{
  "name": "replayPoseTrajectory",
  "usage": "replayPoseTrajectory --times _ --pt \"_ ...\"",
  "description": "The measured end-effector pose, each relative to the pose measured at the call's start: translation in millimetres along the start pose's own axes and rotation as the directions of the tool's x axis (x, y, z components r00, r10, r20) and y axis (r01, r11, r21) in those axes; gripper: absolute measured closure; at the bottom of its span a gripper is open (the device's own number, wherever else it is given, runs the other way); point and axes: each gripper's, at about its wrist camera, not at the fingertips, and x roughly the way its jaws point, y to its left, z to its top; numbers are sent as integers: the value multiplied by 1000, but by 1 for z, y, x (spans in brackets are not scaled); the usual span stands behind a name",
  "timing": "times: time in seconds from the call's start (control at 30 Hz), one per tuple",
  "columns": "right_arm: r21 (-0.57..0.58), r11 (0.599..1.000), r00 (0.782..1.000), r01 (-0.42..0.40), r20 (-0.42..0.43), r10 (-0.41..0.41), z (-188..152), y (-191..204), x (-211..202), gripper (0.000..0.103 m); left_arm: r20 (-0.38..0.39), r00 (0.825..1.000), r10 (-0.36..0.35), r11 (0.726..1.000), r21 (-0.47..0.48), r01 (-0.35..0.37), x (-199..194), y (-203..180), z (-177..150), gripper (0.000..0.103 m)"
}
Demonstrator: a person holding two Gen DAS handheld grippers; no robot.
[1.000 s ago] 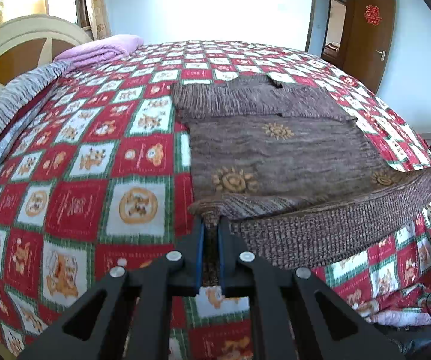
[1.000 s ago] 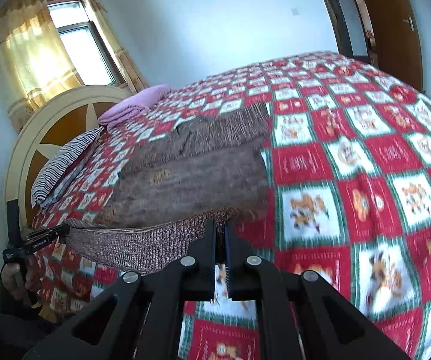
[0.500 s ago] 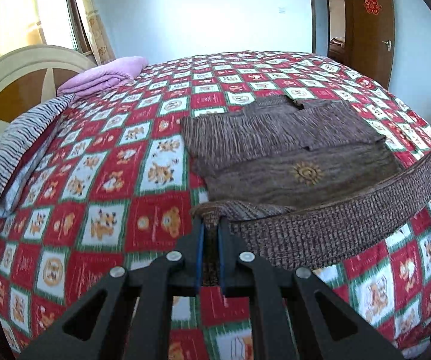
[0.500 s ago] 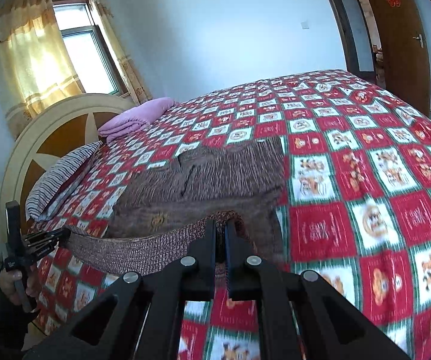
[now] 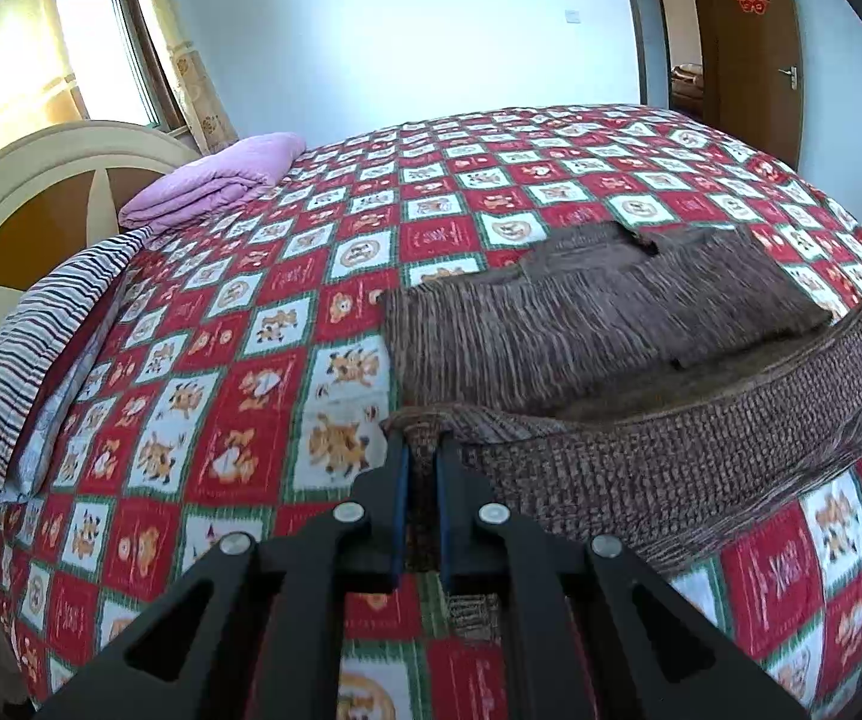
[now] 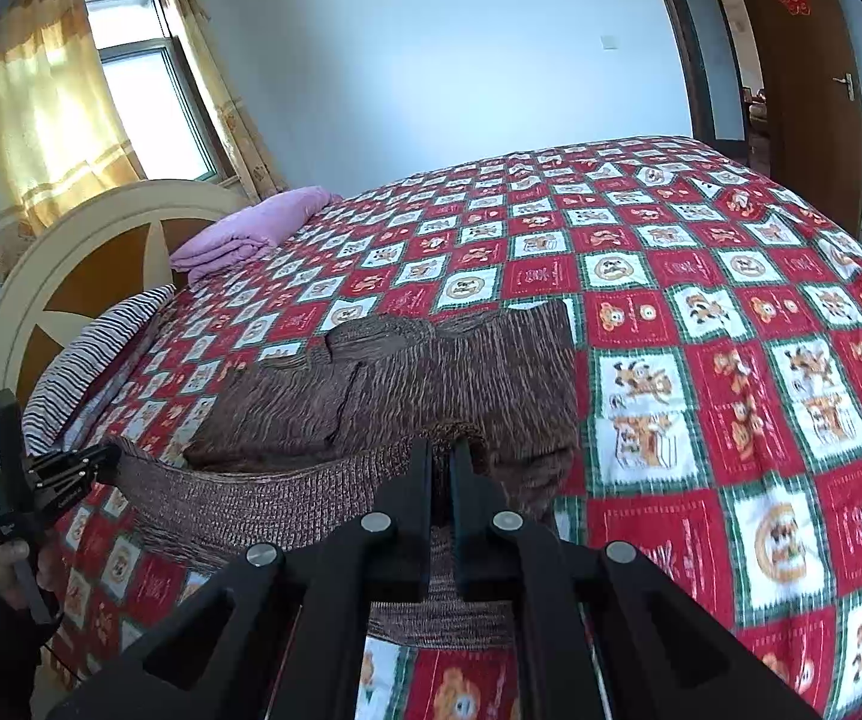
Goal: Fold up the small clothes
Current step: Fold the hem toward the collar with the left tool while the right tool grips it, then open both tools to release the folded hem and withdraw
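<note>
A brown knitted sweater [image 5: 580, 324] lies on the red checked bedspread [image 5: 251, 360], its sleeves folded across the chest. My left gripper [image 5: 422, 450] is shut on one corner of the ribbed hem. My right gripper [image 6: 442, 450] is shut on the other corner of the hem [image 6: 287, 498]. The hem hangs stretched between the two grippers, lifted over the lower body of the sweater [image 6: 431, 372]. In the right wrist view the left gripper [image 6: 113, 456] shows at the far left, held by a hand [image 6: 5, 558].
A folded pink blanket [image 5: 221, 180] and a striped pillow [image 5: 29, 354] lie by the cream and brown headboard [image 5: 23, 180] at the left. A curtained window [image 6: 131, 96] is behind it. A brown door [image 6: 814, 78] stands at the right.
Both grippers have carried the hem forward over the sweater toward its collar and a little up. The sun-patterned lower body is now covered from view under the lifted hem.
</note>
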Motion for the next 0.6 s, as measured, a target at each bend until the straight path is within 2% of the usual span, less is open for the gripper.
replayPoseTrajectory --times 0.27,0.6 --pt "-20 999 1000 26 4 -26 35 -2 29 99 -1 1000 -22 1000 -21 22 26 9 32 95" --pt "-49 996 997 72 -11 -73 81 -6 79 99 -16 1000 -7 1000 9 7 78 4 72 94"
